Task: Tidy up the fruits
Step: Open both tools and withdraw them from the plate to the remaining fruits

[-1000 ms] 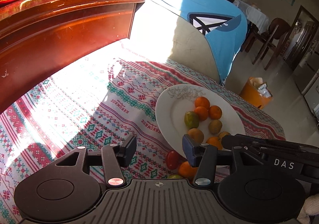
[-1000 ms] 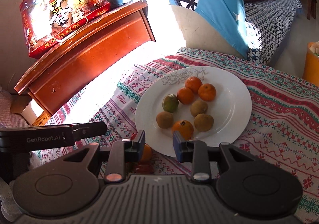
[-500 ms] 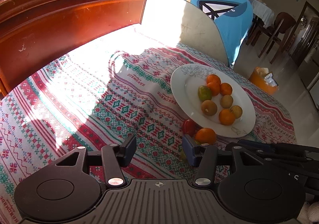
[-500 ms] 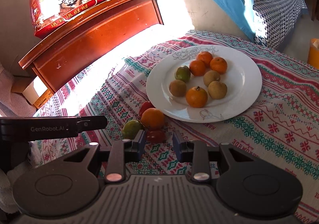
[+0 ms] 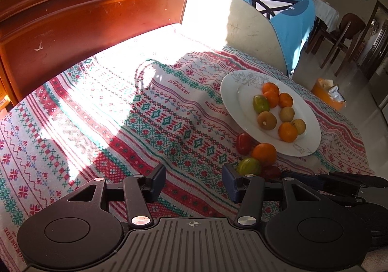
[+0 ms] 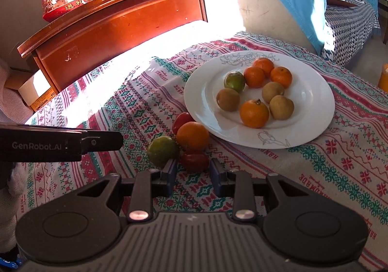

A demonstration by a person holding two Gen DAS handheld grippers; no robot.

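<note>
Both tongs have pulled back from the white plate (image 6: 312, 100), so four loose fruits now show in front of them that were partly hidden a second ago. On the right, the tongs (image 6: 193, 173) are spread apart and hold nothing. A small red tomato (image 6: 195, 161) lies just ahead of their tips, almost in the gap. A green fruit (image 6: 162, 150) sits just ahead and to the left, an orange (image 6: 192, 136) is behind the tomato, and another red tomato (image 6: 181, 121) is farthest, close to the plate rim. Seven fruits already sit on the plate. Over on the left, the other tongs (image 5: 194, 183) are spread wide too and are empty, with the same little pile ahead and to their right. All of it rests on a patterned cloth (image 5: 97, 131) over the tabletop. The next job looks like picking up the near tomato. It seems a bit longer side to side, so its long way runs across the gap. Turning the tongs a little to pinch its short way may help, and a soft squeeze should keep it from squashing or bumping the green fruit.
</note>
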